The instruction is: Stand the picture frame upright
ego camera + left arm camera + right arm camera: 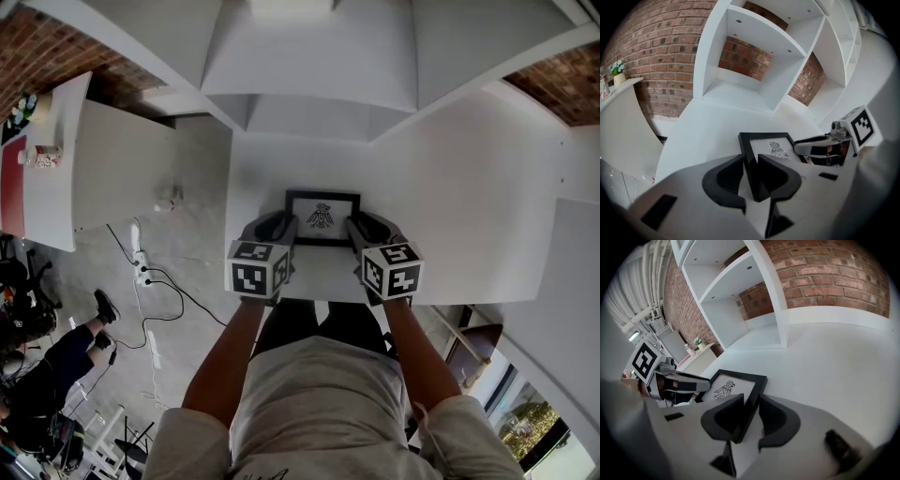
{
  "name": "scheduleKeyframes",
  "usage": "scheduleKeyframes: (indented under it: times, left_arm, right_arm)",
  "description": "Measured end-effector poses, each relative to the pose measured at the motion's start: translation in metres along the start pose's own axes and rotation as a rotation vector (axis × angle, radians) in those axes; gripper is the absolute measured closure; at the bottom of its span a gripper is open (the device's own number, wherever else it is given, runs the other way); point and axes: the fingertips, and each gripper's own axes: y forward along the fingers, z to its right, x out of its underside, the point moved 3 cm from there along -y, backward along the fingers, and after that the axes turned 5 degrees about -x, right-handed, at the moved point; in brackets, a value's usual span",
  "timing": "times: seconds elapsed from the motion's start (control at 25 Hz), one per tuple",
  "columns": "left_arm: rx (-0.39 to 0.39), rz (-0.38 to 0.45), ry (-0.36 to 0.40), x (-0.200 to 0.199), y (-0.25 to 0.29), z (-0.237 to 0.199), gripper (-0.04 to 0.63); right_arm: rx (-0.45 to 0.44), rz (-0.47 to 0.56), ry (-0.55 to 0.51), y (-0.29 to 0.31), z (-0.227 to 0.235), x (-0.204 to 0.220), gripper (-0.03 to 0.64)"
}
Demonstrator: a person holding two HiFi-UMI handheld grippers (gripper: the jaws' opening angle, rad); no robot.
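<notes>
A black picture frame (322, 217) with a dark winged drawing on white paper sits near the front edge of the white table (469, 206). My left gripper (282, 231) is shut on its left rail and my right gripper (359, 231) on its right rail. In the left gripper view the frame (769, 146) runs away from the jaws of the left gripper (751, 176), with the right gripper (834, 140) beyond it. In the right gripper view the right gripper (750, 416) pinches the frame (735, 384), and the left gripper (663, 377) is across from it. Whether the frame lies flat or is slightly lifted is unclear.
A white open shelf unit (309, 66) stands at the back of the table against a brick wall (825, 273). Left of the table are a second white desk (56, 159), floor cables (150, 281) and a seated person (47, 375).
</notes>
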Motion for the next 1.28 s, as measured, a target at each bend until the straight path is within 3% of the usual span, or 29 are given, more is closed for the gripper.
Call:
scheduleKeyframes:
  times: [0.72,1.28]
  left_arm:
    - [-0.067,0.065,-0.018,0.004,-0.019,-0.008,0.509]
    - [-0.154,0.215,-0.009,-0.024,-0.062,-0.039,0.509]
  right_arm:
    - [-0.003,0.032,-0.035,-0.002,-0.018,-0.010,0.518]
    - [-0.046,0.106,-0.174,0.007,-0.060,-0.060,0.520]
